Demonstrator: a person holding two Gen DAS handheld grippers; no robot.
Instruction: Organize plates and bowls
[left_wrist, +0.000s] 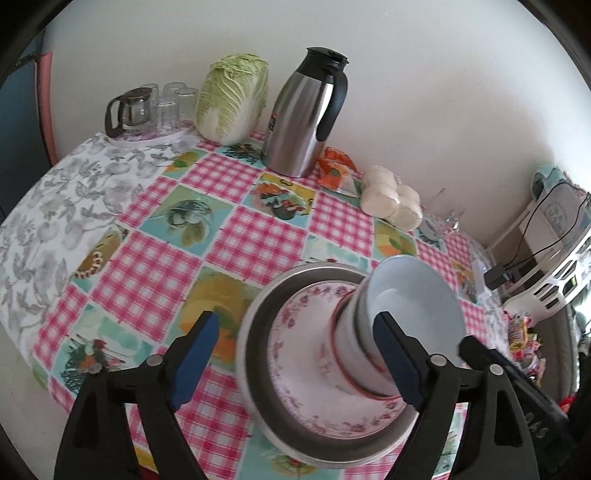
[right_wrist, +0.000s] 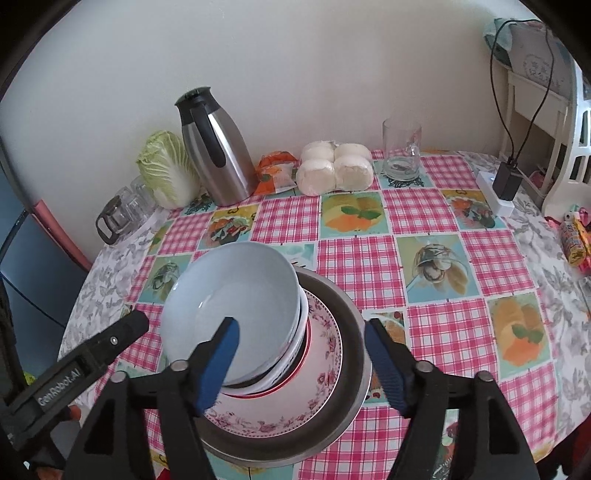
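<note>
- The left gripper (left_wrist: 295, 354) stands wide open, holding nothing; its blue pads (left_wrist: 195, 354) flank the stack without pressing it.
- The right gripper (right_wrist: 303, 365) is also spread wide and empty; one pad (right_wrist: 218, 365) overlaps the light blue bowl (right_wrist: 232, 306) in the picture, though contact cannot be told.
- That bowl, mouth upward, tops a stack of bowls (right_wrist: 291, 354) on a pink floral plate (right_wrist: 325, 369), all inside a metal basin (right_wrist: 354, 332) near the tabletop's (right_wrist: 436, 325) front edge.
- The stack's long axis runs upright.
- Along the far edge by the wall stand a cabbage (right_wrist: 166, 170), a steel thermos jug (right_wrist: 218, 151), an orange packet (right_wrist: 275, 171), bagged white buns (right_wrist: 334, 168) and a glass mug (right_wrist: 402, 153).
- A tray of glasses (left_wrist: 155, 110) sits at the far left edge.
</note>
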